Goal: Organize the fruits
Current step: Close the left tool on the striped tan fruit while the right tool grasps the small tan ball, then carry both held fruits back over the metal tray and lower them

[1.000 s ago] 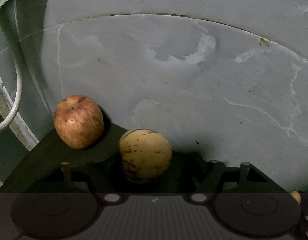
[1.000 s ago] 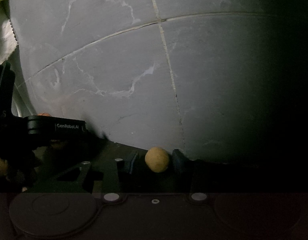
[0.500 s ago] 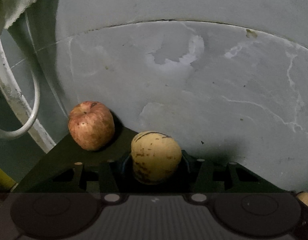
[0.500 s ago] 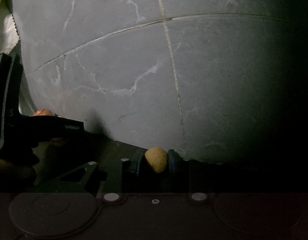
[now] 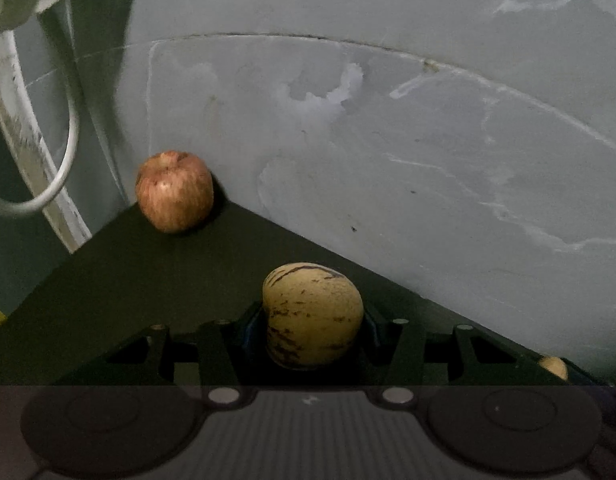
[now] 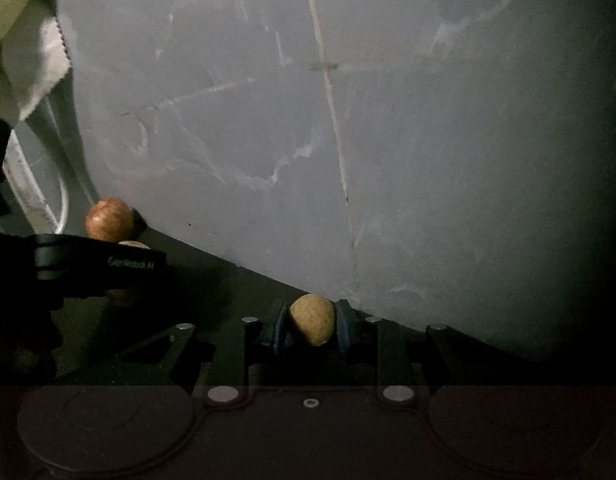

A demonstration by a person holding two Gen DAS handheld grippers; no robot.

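Left black two-finger gripper (image 5: 312, 320) clamped on yellow purple-streaked fruit (image 5: 312, 314); right black two-finger gripper (image 6: 311, 322) pinching small tan round fruit (image 6: 312, 318), both angled downward.

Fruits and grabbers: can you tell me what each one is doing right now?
Striped yellow fruit: gripped between the left gripper's pads.
Small brown fruit: pinched between the right gripper's pads.
Red apple: free, upright on the dark surface.
Left gripper: shut on the striped fruit.
Right gripper: shut on the small fruit.

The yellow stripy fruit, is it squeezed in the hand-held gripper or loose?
Squeezed. The left hand-held gripper has a pad pressed on each side of the yellow stripy fruit.
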